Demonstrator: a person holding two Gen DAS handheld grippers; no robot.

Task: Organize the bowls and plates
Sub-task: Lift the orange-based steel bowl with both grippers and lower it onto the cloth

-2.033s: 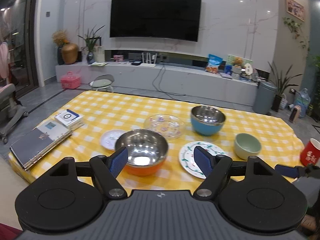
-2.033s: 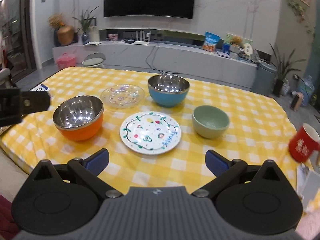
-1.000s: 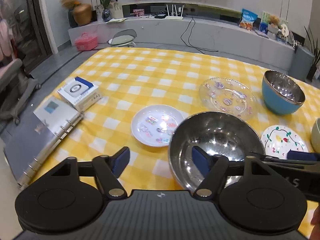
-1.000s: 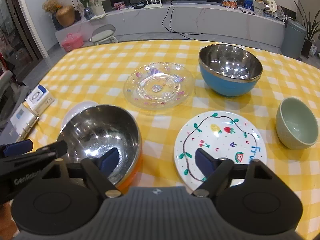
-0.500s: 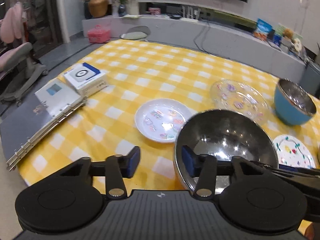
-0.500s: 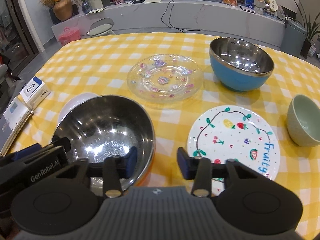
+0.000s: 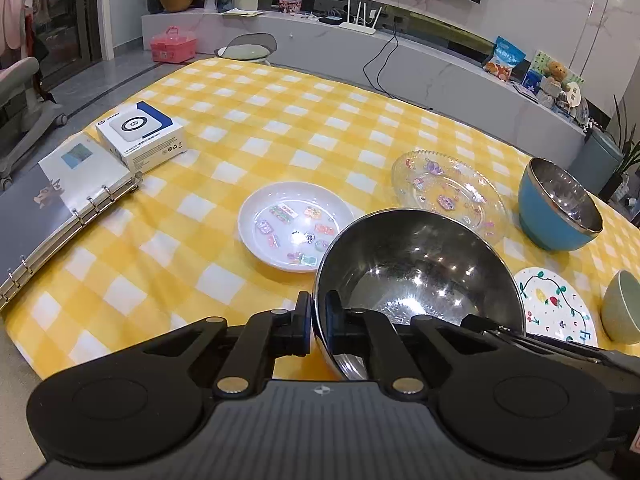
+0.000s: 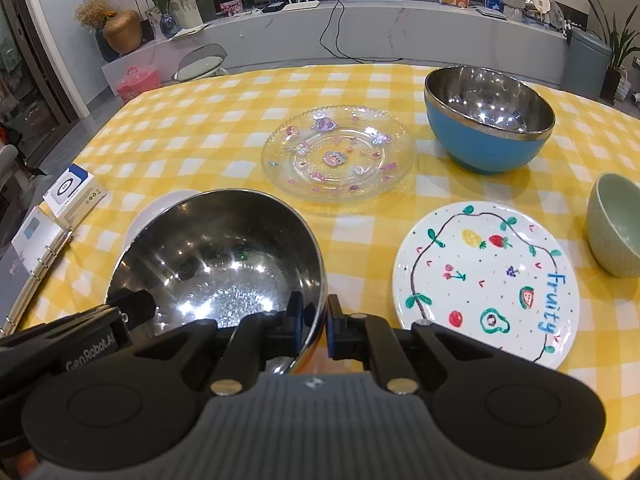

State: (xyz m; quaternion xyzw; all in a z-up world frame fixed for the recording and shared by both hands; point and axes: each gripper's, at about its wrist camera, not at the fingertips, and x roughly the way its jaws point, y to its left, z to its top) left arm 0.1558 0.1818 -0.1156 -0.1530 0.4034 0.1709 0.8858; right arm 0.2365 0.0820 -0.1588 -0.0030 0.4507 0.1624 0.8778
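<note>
Both of my jaw pairs grip one vessel, the steel-lined orange bowl [image 8: 216, 264]: my left gripper [image 7: 318, 320] is clamped on its left rim, one pad outside the wall and one inside, while my right gripper [image 8: 314, 326] pinches its right rim the same way, its jaws just finishing their closing on the metal. All places below are given from this bowl, which sits at the near edge of the yellow checked tablecloth [image 7: 280, 120]. Just beyond its left side lies the small white plate [image 7: 296, 226] with coloured stickers, partly hidden behind the bowl in the right wrist view. Farther back and to the right lies the clear glass plate [image 8: 338, 152] with flower decals. Directly right of the bowl lies the painted white plate [image 8: 486, 280] lettered "fruity", flat on the cloth. Beyond that plate stands the blue steel-lined bowl [image 8: 488, 120], upright. At the far right stands the pale green bowl [image 8: 614, 224], cut by the frame edge. Well to the left, at the cloth's left edge, lie an open ring binder [image 7: 60, 200] and, touching its far corner, a white and blue carton [image 7: 140, 134].
</note>
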